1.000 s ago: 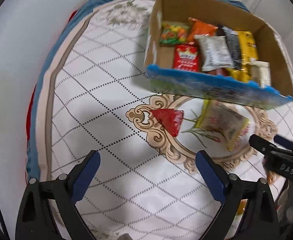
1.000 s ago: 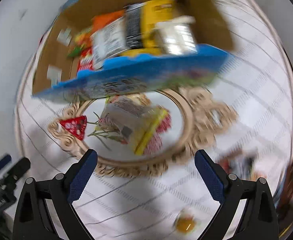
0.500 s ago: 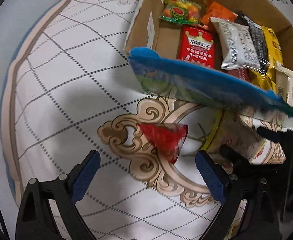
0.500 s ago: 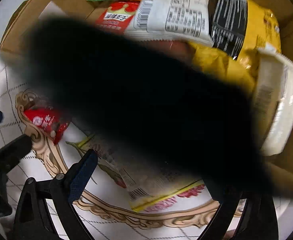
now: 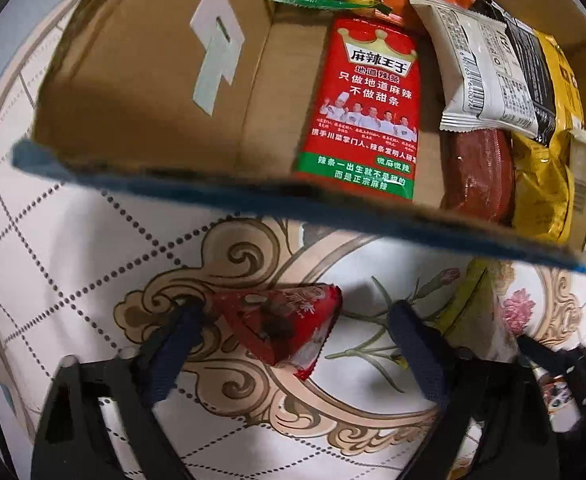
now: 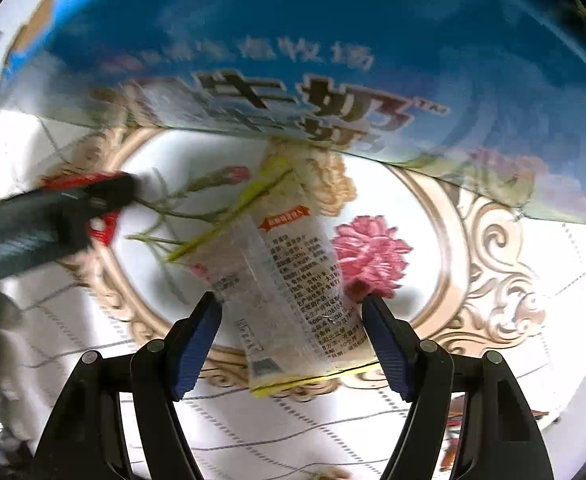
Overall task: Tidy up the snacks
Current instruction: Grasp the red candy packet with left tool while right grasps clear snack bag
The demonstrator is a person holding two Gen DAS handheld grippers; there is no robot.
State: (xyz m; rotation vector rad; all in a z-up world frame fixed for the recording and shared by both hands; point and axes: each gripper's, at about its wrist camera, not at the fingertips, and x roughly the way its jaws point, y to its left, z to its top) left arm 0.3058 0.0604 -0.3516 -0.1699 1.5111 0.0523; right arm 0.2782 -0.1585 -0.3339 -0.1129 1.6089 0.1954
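While my left gripper (image 5: 293, 334) stands with its jaws wide, the small red triangular snack packet (image 5: 281, 326) lies flat between them, nearer the left jaw, untouched by the right one. My right gripper (image 6: 291, 332) has its jaws narrower, set on either side of the pale yellow-edged snack bag (image 6: 289, 288); I cannot tell whether they press it. Both packets rest on a white tablecloth (image 5: 73, 240) with dotted lines and a gold scroll medallion. Just beyond them stands the blue-sided cardboard box (image 5: 153, 92), already holding a red packet (image 5: 367, 108) and others.
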